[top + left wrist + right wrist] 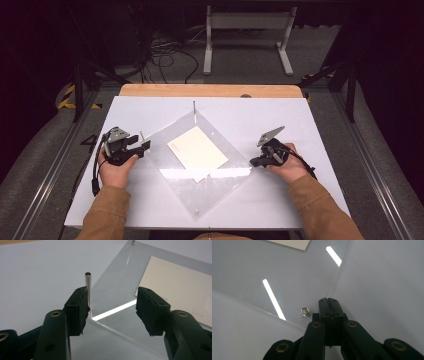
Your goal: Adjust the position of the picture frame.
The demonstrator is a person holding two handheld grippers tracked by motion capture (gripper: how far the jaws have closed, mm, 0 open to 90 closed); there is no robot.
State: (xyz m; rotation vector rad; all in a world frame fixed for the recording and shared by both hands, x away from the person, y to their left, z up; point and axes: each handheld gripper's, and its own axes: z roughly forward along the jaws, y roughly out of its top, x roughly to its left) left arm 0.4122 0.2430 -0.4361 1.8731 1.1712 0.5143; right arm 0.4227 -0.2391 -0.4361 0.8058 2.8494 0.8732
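At the lower left of the left gripper view, your left gripper [112, 307] is standing with its jaws spread, and the upright metal pin [88, 290] is rising just against the inner face of the left-hand pad (whether it is touching, you cannot quite tell), with nothing pinched between the pads. That pin's long axis is running straight up from the corner of the clear acrylic sheet [117, 287], so it is sitting off-centre in the gap, toward the left of that frame, rather than midway.

Beyond the jaws, toward the upper right of the same view, the cream card [175, 287] is lying flat under or on the sheet.

From above, your left gripper [142, 145] is pointing level toward the sheet's left corner at centre left of the frame, hand low on the white table [300, 115]. Your right gripper [256, 161] is resting at centre right, jaws pressed together on nothing, tip at the sheet's right corner beside a short stud [305, 311].

Farther up, another pin [194, 106] is standing at the sheet's far corner.
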